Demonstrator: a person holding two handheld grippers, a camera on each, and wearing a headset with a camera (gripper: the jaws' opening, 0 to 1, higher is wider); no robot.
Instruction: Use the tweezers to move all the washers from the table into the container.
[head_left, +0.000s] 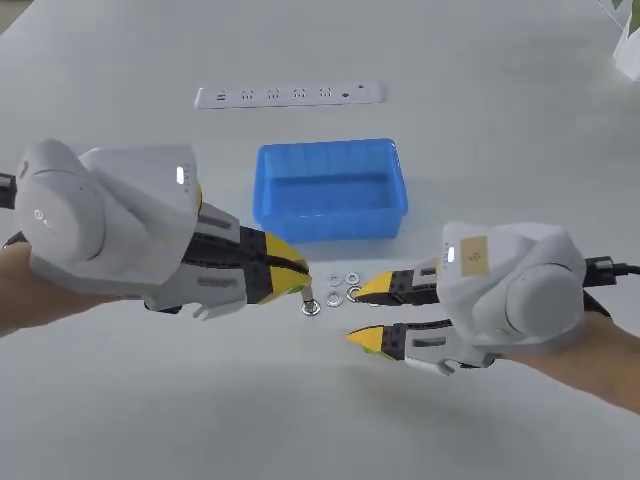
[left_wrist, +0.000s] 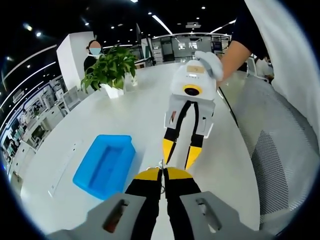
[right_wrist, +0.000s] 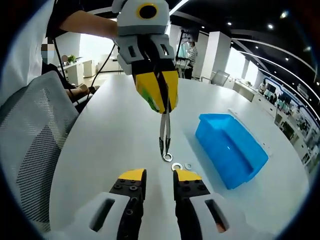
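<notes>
Pointing tips-down at washer (right_wrist: 167, 157), tweezers (right_wrist: 164, 131) upright

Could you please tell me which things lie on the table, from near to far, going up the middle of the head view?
washers → blue container → white power strip
</notes>
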